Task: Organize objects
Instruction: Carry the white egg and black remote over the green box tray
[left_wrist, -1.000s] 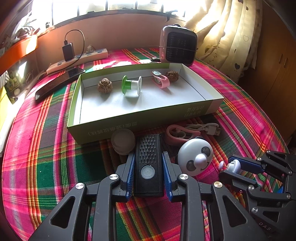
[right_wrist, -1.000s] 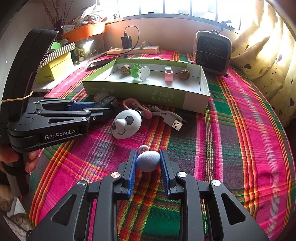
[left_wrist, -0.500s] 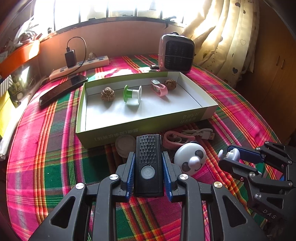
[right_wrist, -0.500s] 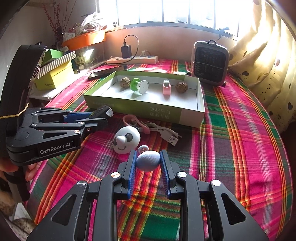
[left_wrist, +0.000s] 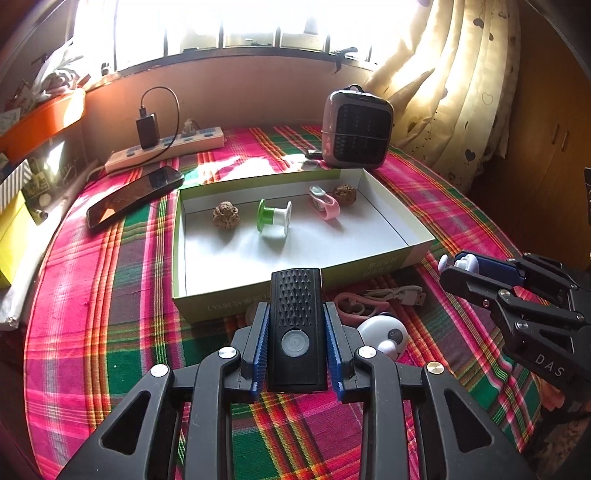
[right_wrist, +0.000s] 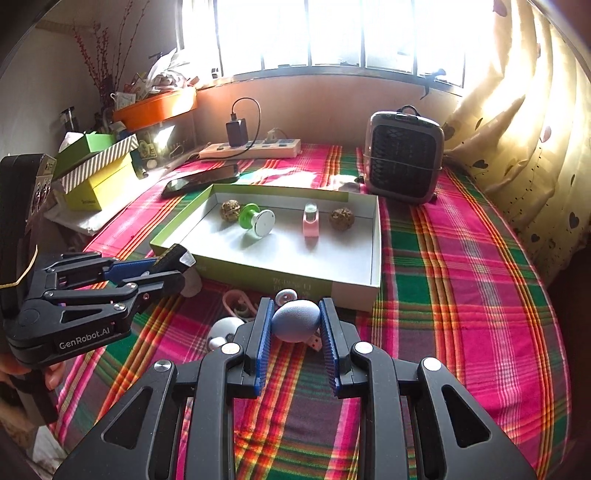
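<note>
The left gripper (left_wrist: 297, 328) is clamping a black bike light (left_wrist: 297, 325) and the right gripper (right_wrist: 295, 332) a blue egg-shaped object (right_wrist: 295, 320), both fingers closed tight, apparently carrying them toward the green-sided box (left_wrist: 236, 295) at 12 o'clock for sorting.

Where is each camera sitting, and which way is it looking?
Left wrist view: sits on the left gripper, looks forward over the black device it clamps toward the green box and window; the right gripper shows at the right edge.
Right wrist view: sits on the right gripper, looks forward over its blue egg-shaped object toward the same box; the left gripper and a bit of hand show at left.
Both share the box, heater, phone and power strip.
</note>
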